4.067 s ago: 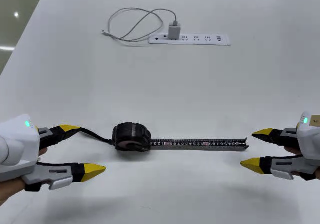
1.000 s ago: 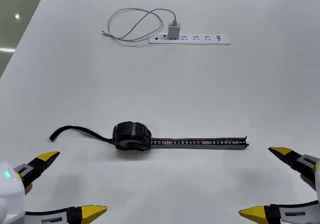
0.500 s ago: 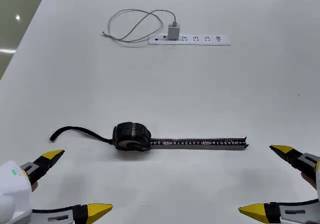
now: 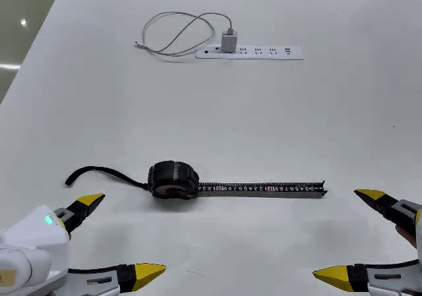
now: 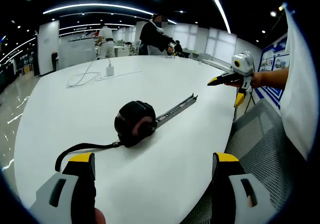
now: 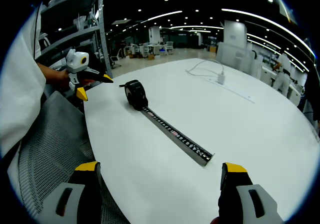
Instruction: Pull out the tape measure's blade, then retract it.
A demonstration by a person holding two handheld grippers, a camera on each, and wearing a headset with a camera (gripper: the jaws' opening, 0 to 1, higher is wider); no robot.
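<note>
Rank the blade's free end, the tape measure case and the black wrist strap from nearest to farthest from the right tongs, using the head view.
1. The blade's free end, just left of the open right tongs.
2. The tape measure case, at the blade's other end, left of centre.
3. The wrist strap, trailing off the case's far left side.

The smooth white bench carries a round black tape measure near its near edge, its dark blade lying flat and a black strap trailing opposite. Toward the far edge lie a white power strip and a looped white cable.
</note>
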